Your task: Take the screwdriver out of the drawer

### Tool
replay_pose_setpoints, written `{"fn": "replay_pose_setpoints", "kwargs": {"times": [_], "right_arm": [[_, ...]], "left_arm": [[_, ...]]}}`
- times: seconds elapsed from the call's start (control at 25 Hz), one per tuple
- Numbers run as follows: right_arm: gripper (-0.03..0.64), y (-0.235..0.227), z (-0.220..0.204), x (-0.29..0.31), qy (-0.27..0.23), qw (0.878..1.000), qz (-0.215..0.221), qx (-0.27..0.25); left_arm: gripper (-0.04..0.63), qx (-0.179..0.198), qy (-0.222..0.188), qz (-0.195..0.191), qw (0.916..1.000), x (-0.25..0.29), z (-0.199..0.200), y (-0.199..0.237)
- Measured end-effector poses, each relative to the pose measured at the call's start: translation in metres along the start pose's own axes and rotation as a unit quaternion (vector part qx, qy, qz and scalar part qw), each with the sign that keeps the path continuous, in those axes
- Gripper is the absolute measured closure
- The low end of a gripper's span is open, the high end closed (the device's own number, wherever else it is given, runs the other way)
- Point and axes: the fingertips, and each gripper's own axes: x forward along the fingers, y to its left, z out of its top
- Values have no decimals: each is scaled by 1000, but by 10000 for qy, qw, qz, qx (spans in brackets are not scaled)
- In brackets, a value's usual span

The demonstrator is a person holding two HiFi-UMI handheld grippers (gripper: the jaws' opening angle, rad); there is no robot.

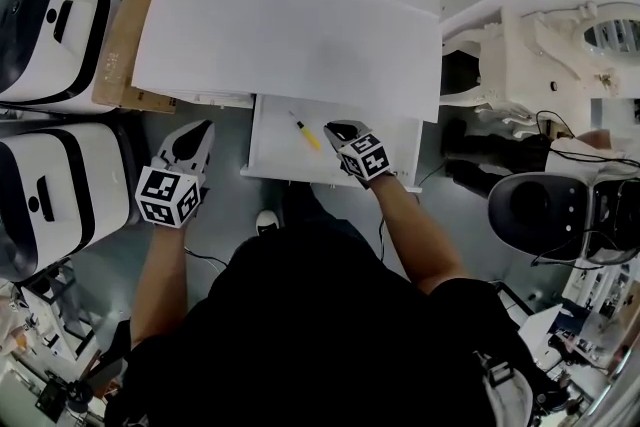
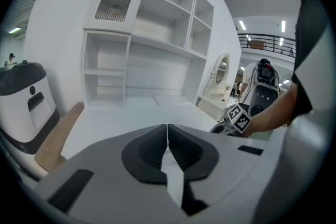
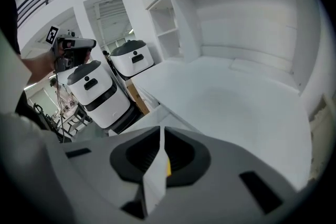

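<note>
The screwdriver [image 1: 306, 133], with a yellow handle, lies in the open white drawer [image 1: 272, 153] under the white desk [image 1: 300, 45]. My right gripper [image 1: 343, 129] hovers over the drawer just right of it, pointing steeply down. In the right gripper view its jaws [image 3: 160, 131] stand a narrow slit apart, and the yellow handle [image 3: 167, 166] shows through the slit below them, not gripped. My left gripper [image 1: 190, 145] hangs left of the drawer over the floor. In the left gripper view, its jaws [image 2: 167, 128] meet with nothing between them.
Two white-and-black machines [image 1: 45, 25] [image 1: 45, 195] stand at the left, with a cardboard sheet [image 1: 120, 45] leaning by the desk. A round black-and-white device [image 1: 545, 205] and cables sit at the right. White shelving [image 2: 152, 44] rises behind the desk.
</note>
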Motion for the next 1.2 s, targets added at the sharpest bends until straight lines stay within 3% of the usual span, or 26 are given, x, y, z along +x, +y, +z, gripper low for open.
{"fn": "replay_pose_setpoints", "kwargs": {"times": [0.88,1.2], "right_arm": [[531,-6,-83,102,1222,9909,555,122],[509,-13,-109,125,1532,9869,478,137]], "left_arm": [[574,-441,603,16,9972,30,-62,12],[574,-490,706,-7,9963,37,-75,10]]}}
